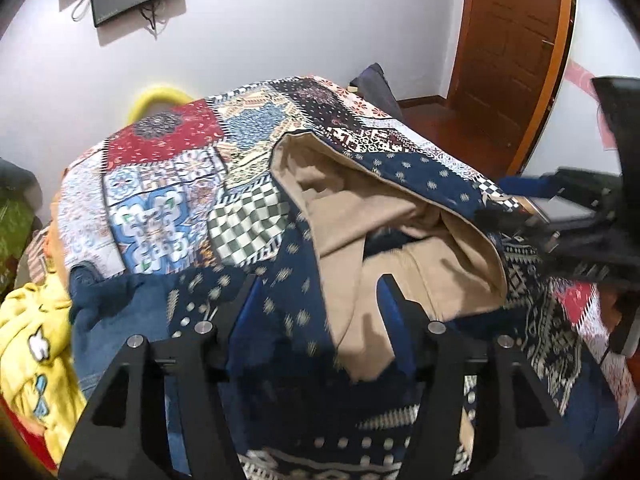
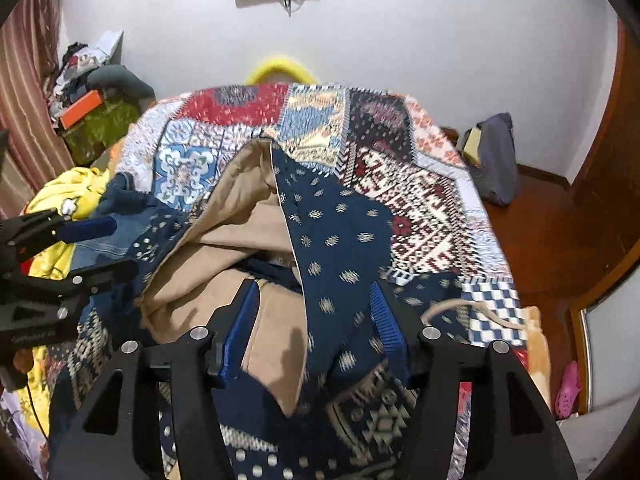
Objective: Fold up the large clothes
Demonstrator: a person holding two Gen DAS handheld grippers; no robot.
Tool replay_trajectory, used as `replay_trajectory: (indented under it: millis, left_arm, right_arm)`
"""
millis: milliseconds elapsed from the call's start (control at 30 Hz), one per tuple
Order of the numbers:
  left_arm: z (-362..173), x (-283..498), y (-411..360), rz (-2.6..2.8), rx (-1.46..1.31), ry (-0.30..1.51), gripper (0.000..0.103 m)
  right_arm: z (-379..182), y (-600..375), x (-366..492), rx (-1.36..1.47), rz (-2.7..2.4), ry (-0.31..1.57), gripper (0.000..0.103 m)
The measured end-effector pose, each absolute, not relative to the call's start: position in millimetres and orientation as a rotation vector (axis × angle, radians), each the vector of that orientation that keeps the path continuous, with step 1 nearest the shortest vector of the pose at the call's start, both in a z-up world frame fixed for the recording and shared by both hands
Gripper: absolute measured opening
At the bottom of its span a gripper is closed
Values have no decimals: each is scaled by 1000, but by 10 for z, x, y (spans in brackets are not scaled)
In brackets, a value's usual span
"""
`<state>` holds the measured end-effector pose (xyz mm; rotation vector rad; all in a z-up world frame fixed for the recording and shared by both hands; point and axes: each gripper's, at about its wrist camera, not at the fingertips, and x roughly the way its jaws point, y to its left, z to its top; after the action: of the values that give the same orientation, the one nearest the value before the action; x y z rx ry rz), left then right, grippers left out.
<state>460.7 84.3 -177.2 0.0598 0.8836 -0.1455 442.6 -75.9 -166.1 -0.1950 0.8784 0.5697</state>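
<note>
My patchwork garment (image 1: 248, 168) lies heaped across the middle of both frames, 1 flap turned back to show tan lining (image 1: 400, 216). My left gripper (image 1: 316, 304) and right gripper (image 2: 316, 308) stand open, gripping nothing. I'd judge folding barely begun; squaring remains.

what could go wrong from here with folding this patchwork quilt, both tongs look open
1. Both the left tongs and right tongs stand open over the patchwork quilt, so its turned-over flap with the tan lining could slump into a crooked fold.
2. The blue jeans and yellow garment lie at the quilt's edge; a regrasp there might catch them too.
3. The fabric is bunched between the fingers, so closing may pinch several layers.
</note>
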Motion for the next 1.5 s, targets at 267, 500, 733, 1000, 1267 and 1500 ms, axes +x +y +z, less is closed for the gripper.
replay_trajectory:
  millis: [267, 500, 733, 1000, 1267, 1500]
  left_arm:
    - [-2113, 5278, 1006, -39, -52, 896, 56]
    - [-2484, 5695, 1023, 19, -74, 988, 11]
    - [-2123, 5325, 958, -46, -62, 896, 6]
    - [-1432, 4535, 802, -174, -12, 823, 6]
    - [-1638, 3807, 602, -241, 16, 877, 6]
    - [-2116, 3348, 507, -258, 69, 968, 6]
  right_arm:
    - [-1920, -564, 4762, -197, 517, 863, 54]
    - [-1956, -529, 4965, -201, 497, 884, 20]
    - [-1671, -813, 4751, -118, 511, 851, 6]
    - [-1206, -1359, 4150, -17, 616, 847, 6]
    - [-1361, -1561, 3495, -46, 638, 923, 6]
    - [-1572, -1638, 3123, -22, 682, 975, 5]
